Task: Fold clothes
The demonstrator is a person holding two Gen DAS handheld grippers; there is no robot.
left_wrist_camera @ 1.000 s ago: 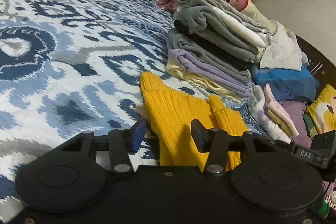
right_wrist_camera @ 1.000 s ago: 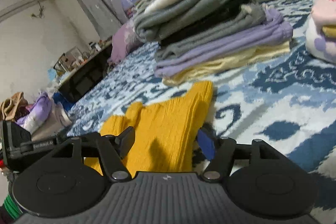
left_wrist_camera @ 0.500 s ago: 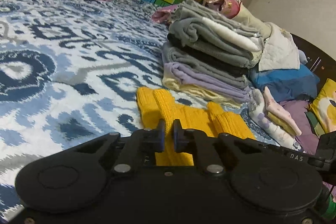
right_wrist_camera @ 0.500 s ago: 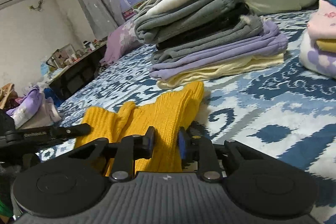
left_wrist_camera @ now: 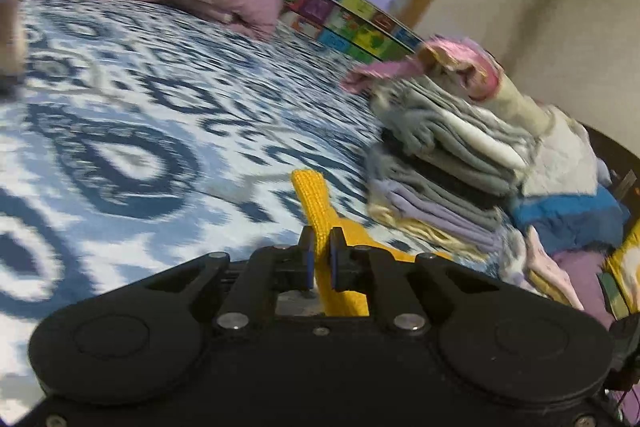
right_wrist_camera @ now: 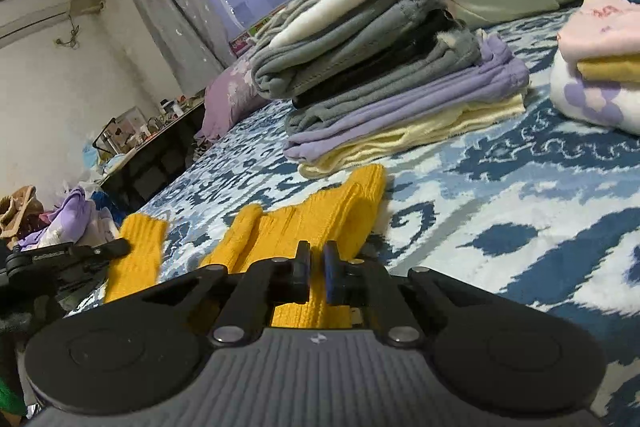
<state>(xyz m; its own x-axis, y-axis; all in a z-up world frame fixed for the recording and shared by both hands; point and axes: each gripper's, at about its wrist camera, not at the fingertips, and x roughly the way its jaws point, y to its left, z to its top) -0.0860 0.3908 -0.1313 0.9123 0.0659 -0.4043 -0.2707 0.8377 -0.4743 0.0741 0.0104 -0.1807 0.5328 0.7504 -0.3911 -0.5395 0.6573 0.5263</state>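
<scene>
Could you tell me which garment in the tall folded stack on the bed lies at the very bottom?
The pale yellow knit lies at the bottom of the stack, flat on the bedspread, directly under the lilac garment; the grey pieces sit higher.

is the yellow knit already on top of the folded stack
No, the yellow knit lies on the bedspread in front of the folded stack.

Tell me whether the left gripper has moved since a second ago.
Yes. The left gripper, shut on the yellow knit, has lifted its edge leftward, away from the folded stack.
</scene>
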